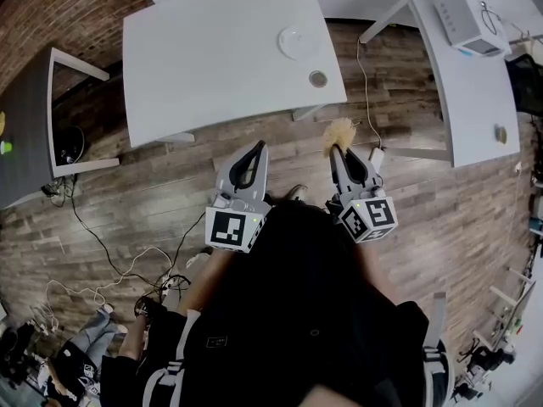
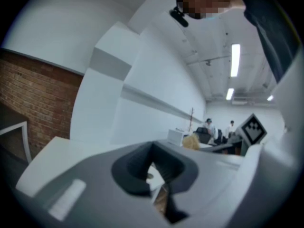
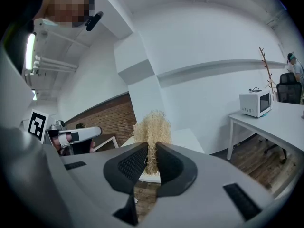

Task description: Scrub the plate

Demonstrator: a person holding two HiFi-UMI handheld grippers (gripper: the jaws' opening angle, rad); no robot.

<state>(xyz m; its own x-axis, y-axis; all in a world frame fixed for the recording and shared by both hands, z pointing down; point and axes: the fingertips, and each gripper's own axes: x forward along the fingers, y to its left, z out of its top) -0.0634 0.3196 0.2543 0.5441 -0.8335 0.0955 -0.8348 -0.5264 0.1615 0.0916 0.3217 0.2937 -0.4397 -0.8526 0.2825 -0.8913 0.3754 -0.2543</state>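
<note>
No words, numbers or brand names can be read in any view. The only printed signs are black-and-white square markers at the lower centre of the head view. They sit on the left gripper's [image 1: 260,146] left cube [image 1: 231,229] and the right gripper's [image 1: 335,149] right cube [image 1: 373,219]. They are patterns without letters.

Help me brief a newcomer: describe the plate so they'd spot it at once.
Start at the big white table straight ahead. Near its right edge lies the plate, round and white, nearly blending into the tabletop. The small round thing beside it is darker and much smaller.
</note>
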